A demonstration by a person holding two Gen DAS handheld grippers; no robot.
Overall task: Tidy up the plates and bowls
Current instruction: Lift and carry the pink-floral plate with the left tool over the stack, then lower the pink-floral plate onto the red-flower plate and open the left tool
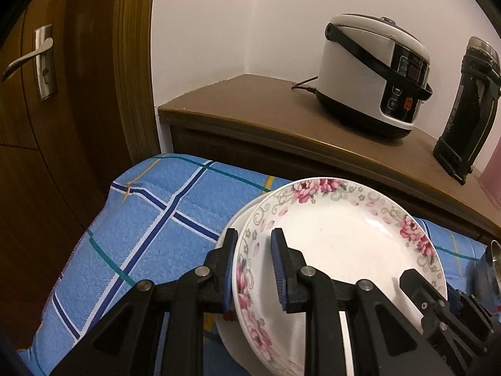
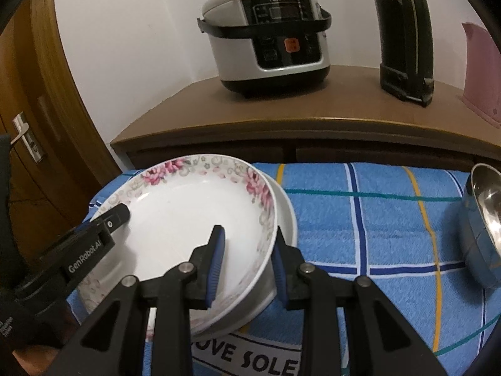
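A white plate with a pink flower rim (image 1: pixel 338 238) (image 2: pixel 181 219) rests in a plain white plate (image 2: pixel 289 216) whose edge shows beneath it (image 1: pixel 227 227). Both are over a blue checked cloth (image 1: pixel 150 219) (image 2: pixel 375 219). My left gripper (image 1: pixel 253 235) is shut on the flowered plate's left rim, one finger inside and one outside. My right gripper (image 2: pixel 250 232) is shut on its right rim the same way. Each gripper shows in the other's view, the left gripper (image 2: pixel 120 213) and the right gripper (image 1: pixel 407 277). Whether the pads also clamp the plain plate I cannot tell.
A steel bowl (image 2: pixel 482 228) (image 1: pixel 493 260) lies on the cloth at the right. Behind is a brown cabinet top (image 2: pixel 313 106) with a rice cooker (image 2: pixel 266 31) (image 1: pixel 369 72), a black flask (image 2: pixel 404 31) and a pink container (image 2: pixel 479 72). A wooden door (image 1: pixel 47 109) stands at the left.
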